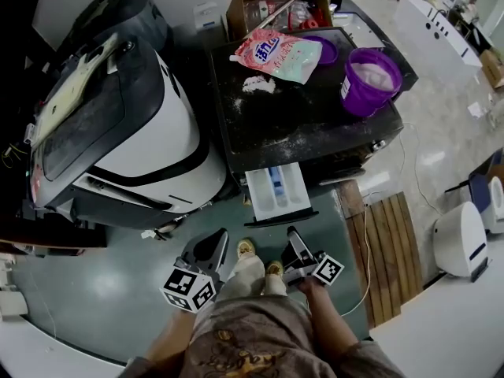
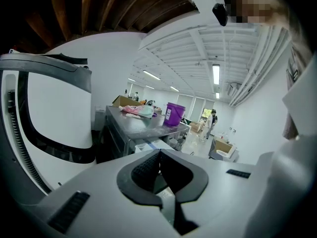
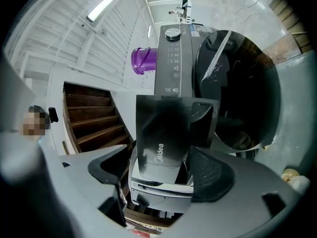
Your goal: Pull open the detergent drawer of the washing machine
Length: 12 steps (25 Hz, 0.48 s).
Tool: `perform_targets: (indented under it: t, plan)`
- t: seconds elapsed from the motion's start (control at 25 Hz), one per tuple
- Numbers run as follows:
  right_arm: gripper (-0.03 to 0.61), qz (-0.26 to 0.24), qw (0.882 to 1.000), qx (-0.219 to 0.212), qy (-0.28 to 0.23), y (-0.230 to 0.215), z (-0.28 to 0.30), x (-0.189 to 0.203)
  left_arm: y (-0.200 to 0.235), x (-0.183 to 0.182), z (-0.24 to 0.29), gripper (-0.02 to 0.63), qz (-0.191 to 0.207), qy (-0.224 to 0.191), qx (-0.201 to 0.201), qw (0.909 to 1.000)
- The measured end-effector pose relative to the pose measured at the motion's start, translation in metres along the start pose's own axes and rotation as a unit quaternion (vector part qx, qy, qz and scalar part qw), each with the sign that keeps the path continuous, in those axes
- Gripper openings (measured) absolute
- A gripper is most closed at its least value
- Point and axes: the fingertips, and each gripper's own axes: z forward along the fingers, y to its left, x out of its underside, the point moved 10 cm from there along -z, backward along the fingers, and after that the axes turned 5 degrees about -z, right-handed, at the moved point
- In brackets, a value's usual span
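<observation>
Detergent drawer (image 3: 158,133) out, between right claw (image 3: 161,168) jaws

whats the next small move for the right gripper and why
Probably ease the right gripper back, clear of the drawer. The drawer already stands well out of the washer, compartments showing, and the jaws are apart, pads not pressing its front panel, so nothing seems left to pull.
</observation>
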Motion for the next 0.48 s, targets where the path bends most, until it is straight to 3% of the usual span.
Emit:
perform_targets:
  t: [0.48]
  plan:
    - [0.374, -0.088, 0.995, 0.019, -0.032, 0.068, -0.026, -0.071, -0.004, -0.035, 0.021, 0.023, -0.002, -0.015, 0.046, 0.9988]
